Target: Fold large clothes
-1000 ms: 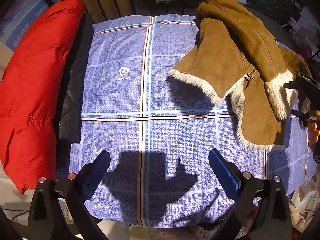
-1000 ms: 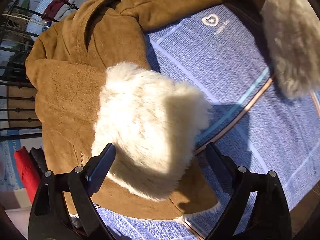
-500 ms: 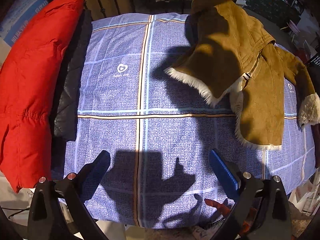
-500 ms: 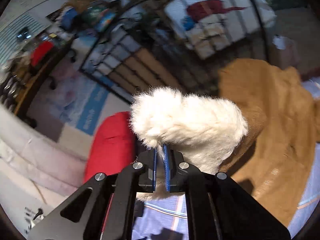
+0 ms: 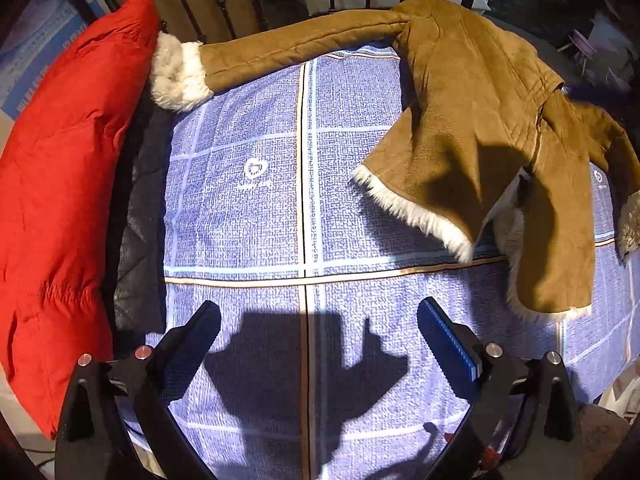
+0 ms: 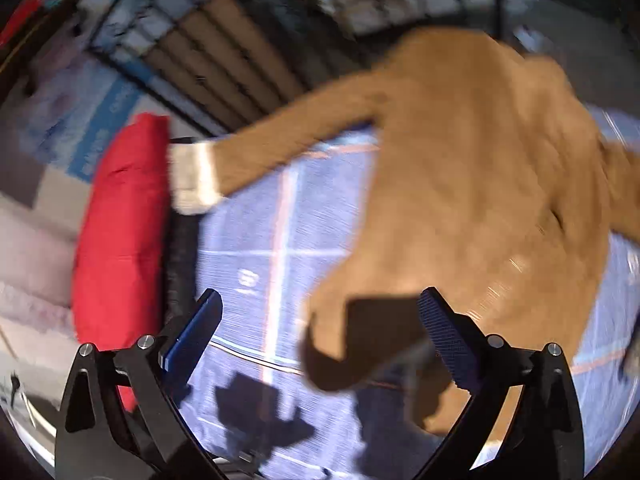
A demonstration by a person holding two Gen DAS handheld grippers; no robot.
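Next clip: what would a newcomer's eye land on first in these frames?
A tan suede coat with white fur trim sprawls over the far right of the blue checked bedsheet, one sleeve stretched along the far edge. Its fur cuff touches the bright red puffer jacket lying along the left side.

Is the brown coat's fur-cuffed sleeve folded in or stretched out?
Stretched out: the sleeve runs straight from the coat, cuff beside the red jacket.

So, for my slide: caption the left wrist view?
Open left gripper hovering over checked sheet; brown coat spread out.
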